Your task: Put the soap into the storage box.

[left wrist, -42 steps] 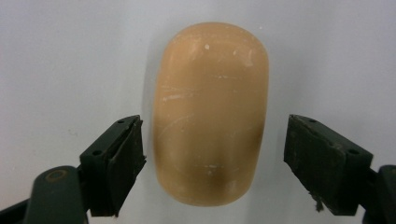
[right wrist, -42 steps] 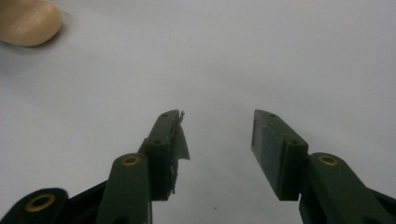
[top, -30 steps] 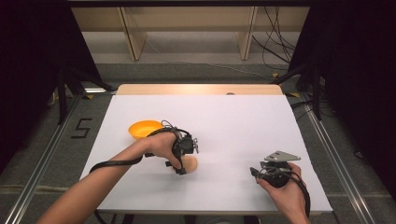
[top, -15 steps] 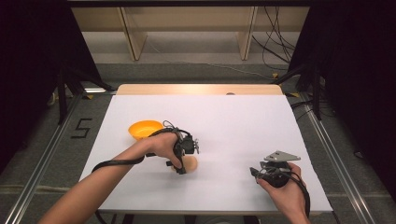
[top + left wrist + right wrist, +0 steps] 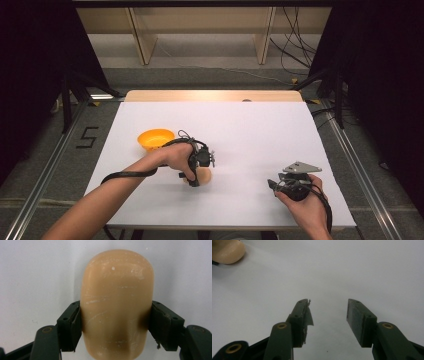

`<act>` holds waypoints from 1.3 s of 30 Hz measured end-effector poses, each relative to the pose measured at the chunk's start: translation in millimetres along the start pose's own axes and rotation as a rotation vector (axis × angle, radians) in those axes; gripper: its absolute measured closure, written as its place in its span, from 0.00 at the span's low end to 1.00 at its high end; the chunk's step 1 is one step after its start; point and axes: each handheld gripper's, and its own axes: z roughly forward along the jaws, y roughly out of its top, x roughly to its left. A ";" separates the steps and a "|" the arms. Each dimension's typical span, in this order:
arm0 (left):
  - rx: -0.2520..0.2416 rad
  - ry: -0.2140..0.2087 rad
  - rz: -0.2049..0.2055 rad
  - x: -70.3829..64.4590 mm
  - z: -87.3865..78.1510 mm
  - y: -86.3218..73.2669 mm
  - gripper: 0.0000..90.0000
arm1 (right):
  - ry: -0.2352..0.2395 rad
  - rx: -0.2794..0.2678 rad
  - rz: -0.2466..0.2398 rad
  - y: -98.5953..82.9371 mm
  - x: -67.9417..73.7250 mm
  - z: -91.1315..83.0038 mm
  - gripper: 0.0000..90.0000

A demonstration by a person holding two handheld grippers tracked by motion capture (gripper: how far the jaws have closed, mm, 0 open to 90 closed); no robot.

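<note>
Pinching the smooth tan bread roll point(image 5: 117, 307) near its rounded end, our left gripper point(image 5: 116, 326) risks it squirting free; our right gripper point(image 5: 328, 322) idles spread.

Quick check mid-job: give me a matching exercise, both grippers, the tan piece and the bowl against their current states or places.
1. left gripper
2. right gripper
3. tan rounded block
4. orange bowl

a. open, nothing between the jaws
b. standing free on the white table, far left
c. shut on the block
d. pinched on both sides

Pairs: 1-c, 2-a, 3-d, 4-b
</note>
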 end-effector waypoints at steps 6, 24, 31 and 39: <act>0.001 -0.002 0.025 0.7 -0.6 -0.7 0.36 | 0.001 0.001 0.003 -0.2 0.1 -0.2 0.59; -0.027 -0.007 0.046 -5.3 -8.8 -4.2 0.36 | -0.003 -0.006 -0.018 -0.6 -1.6 0.6 0.59; -0.027 -0.001 0.068 -6.0 -17.1 -13.1 0.36 | -0.001 -0.006 0.011 0.0 -0.2 -0.4 0.59; -0.016 0.002 0.072 -8.1 -27.8 -29.4 0.36 | -0.002 -0.007 0.006 0.1 0.2 -0.6 0.59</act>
